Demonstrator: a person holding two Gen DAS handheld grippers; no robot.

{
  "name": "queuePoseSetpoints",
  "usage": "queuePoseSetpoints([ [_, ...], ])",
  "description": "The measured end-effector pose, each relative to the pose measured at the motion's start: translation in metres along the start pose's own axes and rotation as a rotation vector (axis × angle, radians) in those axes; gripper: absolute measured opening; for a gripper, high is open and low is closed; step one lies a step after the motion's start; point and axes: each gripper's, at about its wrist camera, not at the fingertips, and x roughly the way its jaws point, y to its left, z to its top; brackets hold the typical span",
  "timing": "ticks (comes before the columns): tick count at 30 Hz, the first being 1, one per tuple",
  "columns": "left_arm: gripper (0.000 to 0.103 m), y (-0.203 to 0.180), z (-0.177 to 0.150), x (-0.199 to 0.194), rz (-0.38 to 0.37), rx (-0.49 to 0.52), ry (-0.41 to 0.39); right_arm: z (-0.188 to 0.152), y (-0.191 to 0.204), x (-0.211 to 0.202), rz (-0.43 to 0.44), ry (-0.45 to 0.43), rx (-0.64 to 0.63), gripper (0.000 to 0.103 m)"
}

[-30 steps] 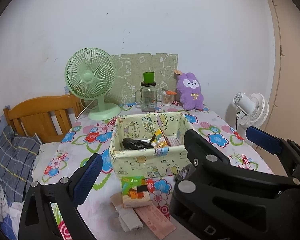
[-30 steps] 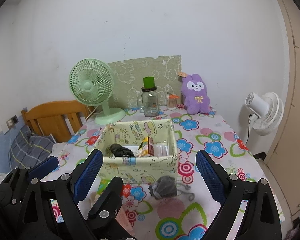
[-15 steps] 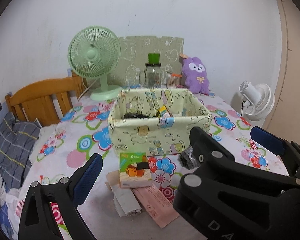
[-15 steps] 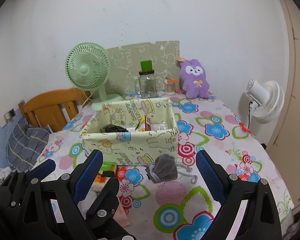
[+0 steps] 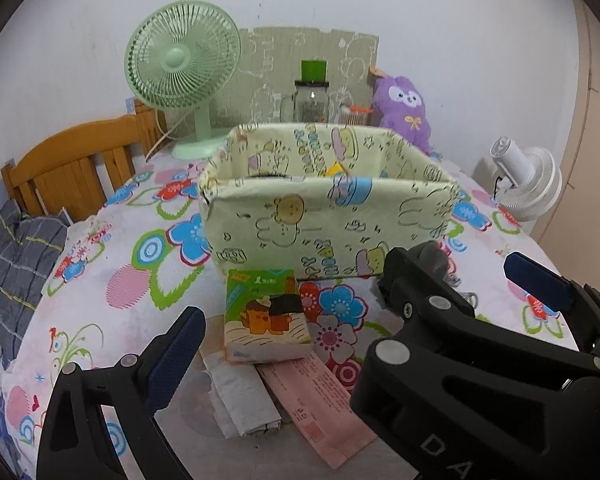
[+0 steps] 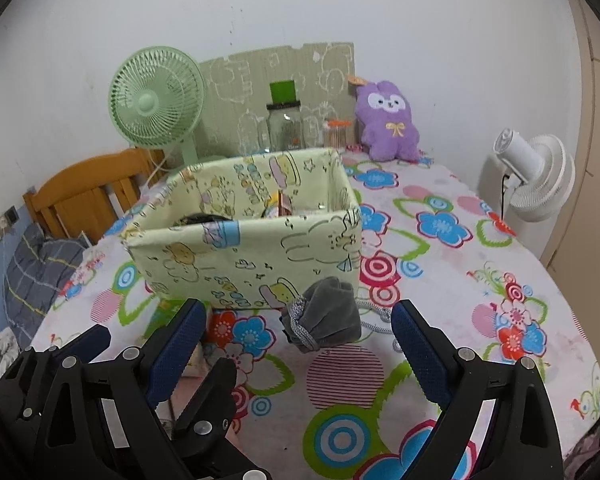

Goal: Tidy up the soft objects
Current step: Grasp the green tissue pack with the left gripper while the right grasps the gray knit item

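Soft stuff was close now: both cameras had dropped low toward the worktop (image 6: 480, 240), fabric bin (image 6: 244, 256) looming. Right gripper (image 6: 300, 344) gaped around the grey pouch (image 6: 324, 320); left gripper (image 5: 348, 300) gaped over the tissue pack (image 5: 266, 314). Grabs looked imminent.

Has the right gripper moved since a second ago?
Yes. The right gripper has dropped and advanced toward the grey pouch, judged against the fabric box.

You get soft, even indoor light and only faint shadows. Fisheye bends the wall (image 6: 420, 20) and darkens every corner. Focus is fair mid-frame; each black tool frame close to the lens looks dim.
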Motion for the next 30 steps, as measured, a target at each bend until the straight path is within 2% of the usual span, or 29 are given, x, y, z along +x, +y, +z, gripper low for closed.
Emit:
queuePoseSetpoints([
  [11,0.1,-0.005,-0.003,0.026,0.016,0.0,0.064,-0.005,-0.009,0.032,-0.021,0.066,0.008,0.095],
  [18,0.1,-0.003,0.0,0.039,0.033,-0.013,0.103,-0.003,-0.01,0.047,-0.005,0.092,0.011,0.089],
  [25,0.1,-0.001,0.0,0.051,0.05,-0.024,0.141,-0.004,-0.011,0.063,0.015,0.139,0.013,0.075],
  [27,0.1,-0.002,-0.001,0.052,0.055,-0.023,0.145,-0.004,-0.012,0.066,0.006,0.147,0.005,0.064],
  [30,0.1,-0.004,-0.001,0.053,0.058,-0.023,0.149,-0.004,-0.013,0.068,0.01,0.157,0.008,0.062],
])
